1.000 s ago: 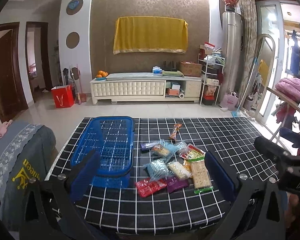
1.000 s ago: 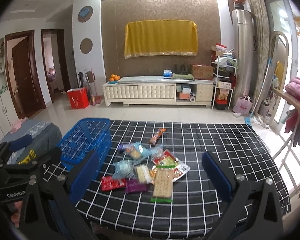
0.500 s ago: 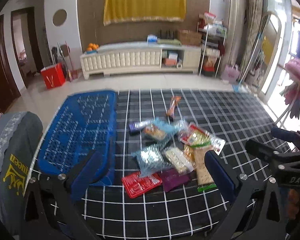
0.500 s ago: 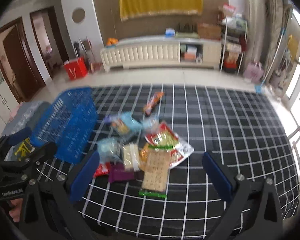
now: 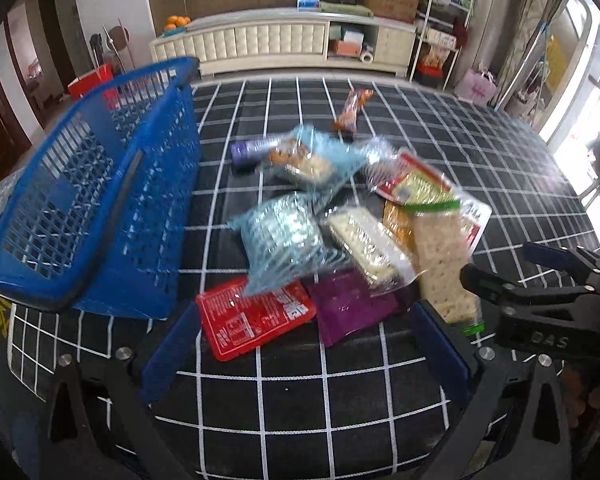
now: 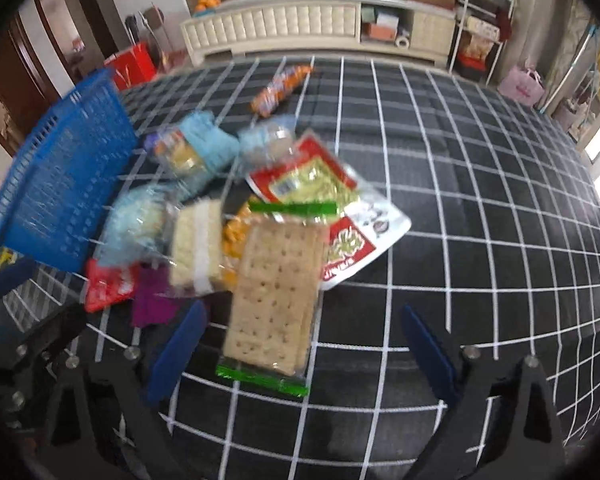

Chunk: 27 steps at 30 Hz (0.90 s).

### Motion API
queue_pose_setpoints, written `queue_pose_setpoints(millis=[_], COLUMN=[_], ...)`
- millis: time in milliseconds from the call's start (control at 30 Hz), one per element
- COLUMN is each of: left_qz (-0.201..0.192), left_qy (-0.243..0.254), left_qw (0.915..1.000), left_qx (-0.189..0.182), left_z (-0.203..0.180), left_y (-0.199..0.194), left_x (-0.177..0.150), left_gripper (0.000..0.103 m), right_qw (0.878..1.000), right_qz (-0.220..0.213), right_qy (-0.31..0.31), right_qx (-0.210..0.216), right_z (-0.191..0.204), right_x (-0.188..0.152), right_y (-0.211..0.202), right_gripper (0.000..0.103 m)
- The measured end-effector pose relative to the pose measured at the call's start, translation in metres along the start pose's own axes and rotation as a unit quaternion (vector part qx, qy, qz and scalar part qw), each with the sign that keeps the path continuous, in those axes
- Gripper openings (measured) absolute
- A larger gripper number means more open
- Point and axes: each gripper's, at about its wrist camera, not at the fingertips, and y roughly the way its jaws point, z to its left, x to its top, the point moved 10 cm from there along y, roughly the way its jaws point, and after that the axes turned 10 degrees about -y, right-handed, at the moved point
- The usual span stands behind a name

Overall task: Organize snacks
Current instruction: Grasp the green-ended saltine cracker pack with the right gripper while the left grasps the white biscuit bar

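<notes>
Both grippers tilt steeply down over the snack pile [image 5: 340,224] lying on the checked cloth [image 5: 480,152], just right of the blue basket [image 5: 96,200]. The left gripper [image 5: 306,350] stands wide and empty. The right gripper [image 6: 304,354] is closing slightly, jaws wide around the cracker pack [image 6: 276,296], not pressing it.

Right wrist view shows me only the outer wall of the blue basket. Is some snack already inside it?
Observer: No. The left wrist view looks into the blue basket, and only bare mesh shows inside.
Operator: Is the red packet covered?
Observer: Partly. A light-blue bag lies over the far edge of the red packet. Its near part is free, in front of the open left hand-held gripper.
</notes>
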Motion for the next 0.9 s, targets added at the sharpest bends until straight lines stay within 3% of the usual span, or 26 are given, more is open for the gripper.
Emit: queue_pose_setpoints(millis=[300, 533, 600, 667, 900], left_qz=[0.016, 0.02, 0.019, 0.018, 0.027], left_qy=[-0.011, -0.012, -0.011, -0.011, -0.018], left_qw=[0.9998, 0.9997, 0.9997, 0.9997, 0.9994], left_qx=[0.008, 0.008, 0.008, 0.009, -0.007], left_z=[0.011, 0.015, 0.015, 0.015, 0.003], left_y=[0.022, 0.024, 0.023, 0.022, 0.019], left_x=[-0.004, -0.005, -0.004, -0.004, 0.0], left_gripper=[0.103, 0.103, 0.103, 0.103, 0.103], right_qw=[0.999, 0.998, 0.998, 0.998, 1.0], right_qz=[0.029, 0.043, 0.042, 0.034, 0.02], right_qy=[-0.013, -0.028, -0.03, -0.038, -0.007], right_qx=[-0.006, -0.02, -0.018, -0.024, -0.001], right_z=[0.011, 0.015, 0.017, 0.018, 0.007], right_x=[-0.004, -0.007, -0.008, -0.008, -0.016], right_y=[0.034, 0.047, 0.05, 0.047, 0.034], right_gripper=[0.093, 0.082, 0.075, 0.062, 0.058])
